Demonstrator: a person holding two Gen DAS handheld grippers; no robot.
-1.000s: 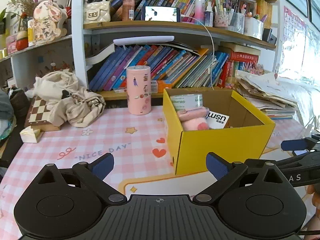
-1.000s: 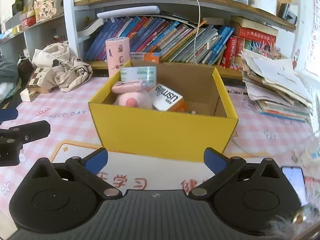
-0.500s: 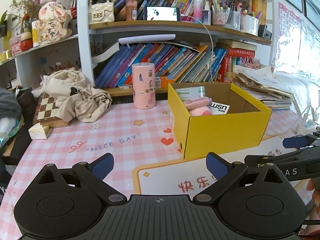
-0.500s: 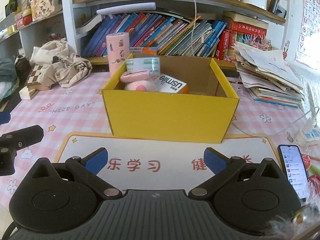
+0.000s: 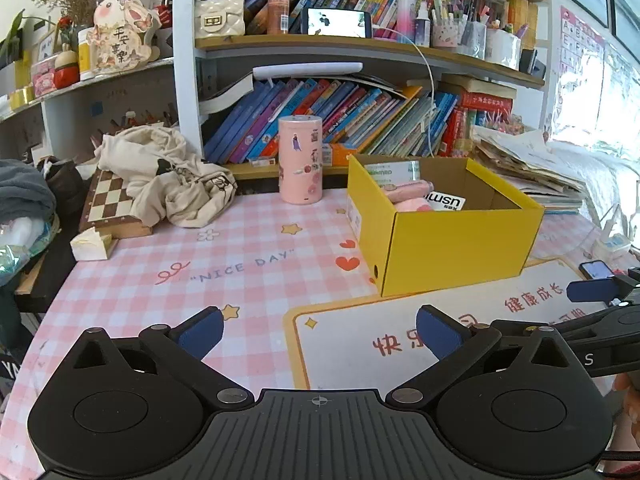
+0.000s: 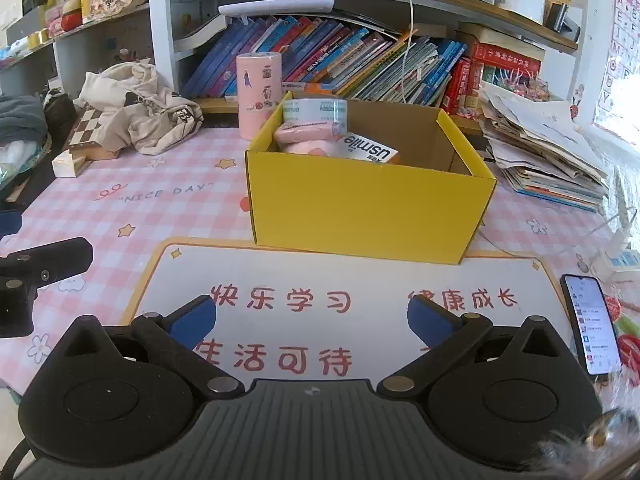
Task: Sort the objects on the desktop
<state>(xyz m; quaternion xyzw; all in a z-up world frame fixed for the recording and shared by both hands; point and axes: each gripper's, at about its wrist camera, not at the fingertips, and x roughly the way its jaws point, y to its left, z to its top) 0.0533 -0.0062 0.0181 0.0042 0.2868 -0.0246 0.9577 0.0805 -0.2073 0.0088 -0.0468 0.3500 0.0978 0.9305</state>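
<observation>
A yellow cardboard box stands on the pink checked desk mat. Inside it lie a tape roll, a pink soft item and a white usmile carton. My left gripper is open and holds nothing, low over the mat, in front and to the left of the box. My right gripper is also open and holds nothing, over the white writing pad in front of the box. The right gripper's fingers show at the left wrist view's right edge.
A pink cylinder stands behind the box near the bookshelf. A chessboard under crumpled cloth lies at the left. A phone lies at the right, with a paper stack behind it.
Both grippers have drawn back from the yellow box, which now looks smaller and farther off. More of the white pad and mat shows. Both stay open.
</observation>
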